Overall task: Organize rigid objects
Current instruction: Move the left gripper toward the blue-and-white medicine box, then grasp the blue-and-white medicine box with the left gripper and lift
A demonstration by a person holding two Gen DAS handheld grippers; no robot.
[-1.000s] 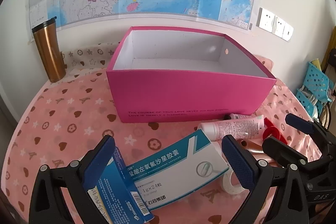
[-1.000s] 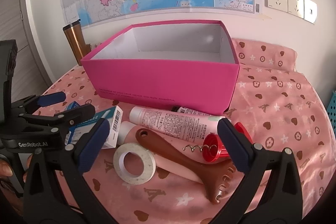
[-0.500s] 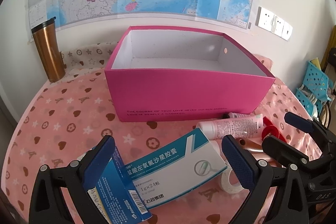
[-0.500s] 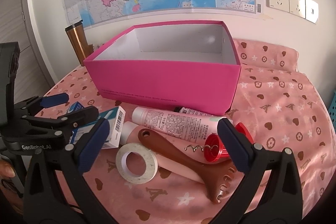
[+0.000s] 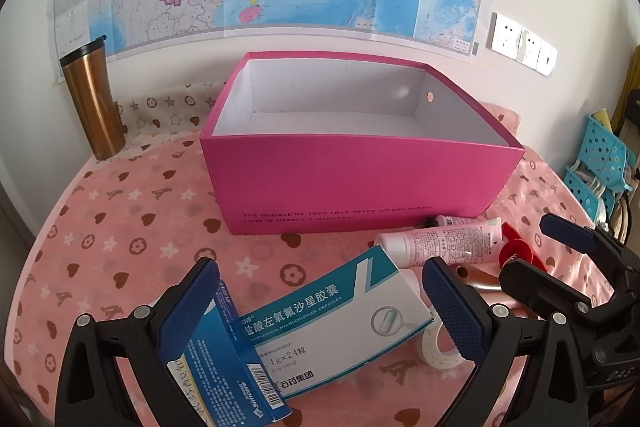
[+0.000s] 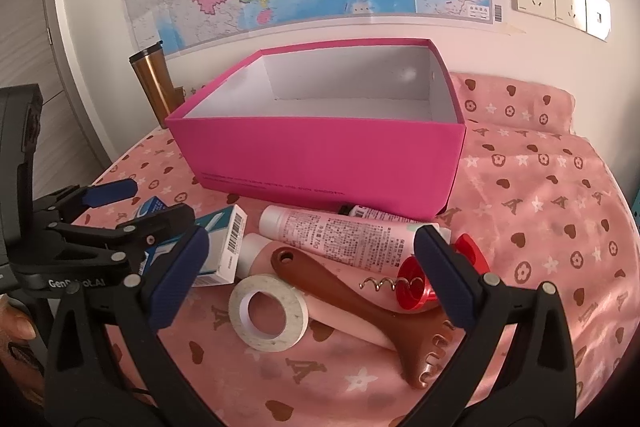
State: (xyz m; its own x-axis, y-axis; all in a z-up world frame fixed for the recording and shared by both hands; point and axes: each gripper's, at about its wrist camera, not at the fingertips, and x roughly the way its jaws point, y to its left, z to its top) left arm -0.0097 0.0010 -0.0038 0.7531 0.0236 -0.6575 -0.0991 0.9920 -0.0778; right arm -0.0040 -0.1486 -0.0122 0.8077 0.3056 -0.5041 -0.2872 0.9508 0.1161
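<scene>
A matt pink cardboard box (image 5: 360,183) with a plain white paper-like lining sits on soft pink printed cloth (image 5: 132,227). Just in front of the box lie a glossy plastic tube (image 6: 340,235), a smooth brown comb-like tool (image 6: 360,303) with a polished look, a matt white tape roll (image 6: 268,313) and a smooth printed carton (image 5: 332,323). Left of the box stands a brushed copper-coloured metal tumbler (image 5: 94,103).

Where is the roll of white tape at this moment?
In the right wrist view the tape lies flat on the pink cloth, low and left of centre, touching the brown comb, in front of the pink box.
</scene>
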